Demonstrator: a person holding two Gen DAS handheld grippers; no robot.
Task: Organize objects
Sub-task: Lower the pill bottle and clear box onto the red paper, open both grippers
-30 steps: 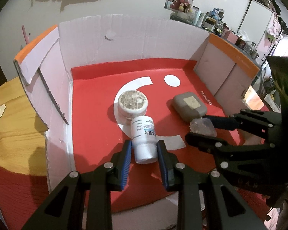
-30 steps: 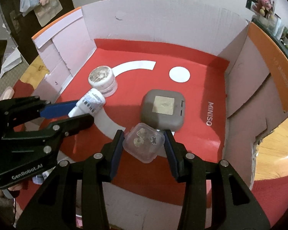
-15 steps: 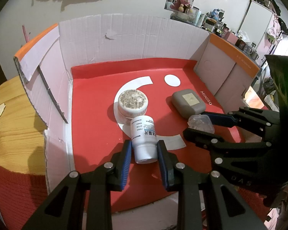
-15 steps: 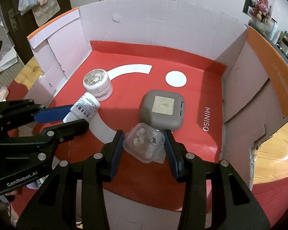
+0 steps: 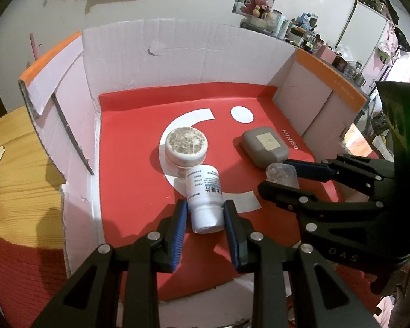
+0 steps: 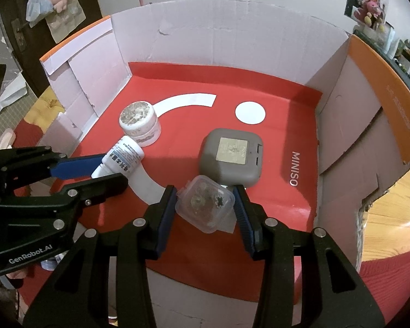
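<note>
My left gripper [image 5: 205,214] is shut on a white pill bottle [image 5: 205,196] held by its cap end over the red floor of the cardboard box [image 5: 177,52]; the bottle also shows in the right wrist view [image 6: 120,160]. My right gripper [image 6: 205,205] is shut on a small clear plastic container [image 6: 206,205], which also shows in the left wrist view [image 5: 281,175]. A white round jar [image 5: 186,147] stands just beyond the bottle. A grey square case [image 6: 231,157] lies just beyond the clear container.
The box has tall white walls at back and left and an orange-edged flap [image 6: 380,95] at right. Its red floor [image 5: 128,147] has white markings. A wooden surface [image 5: 13,164] lies left of the box, red cloth [image 6: 391,281] in front.
Both grippers keep their hold. The clear container has shifted slightly nearer the grey case; the bottle stays about where it was.
</note>
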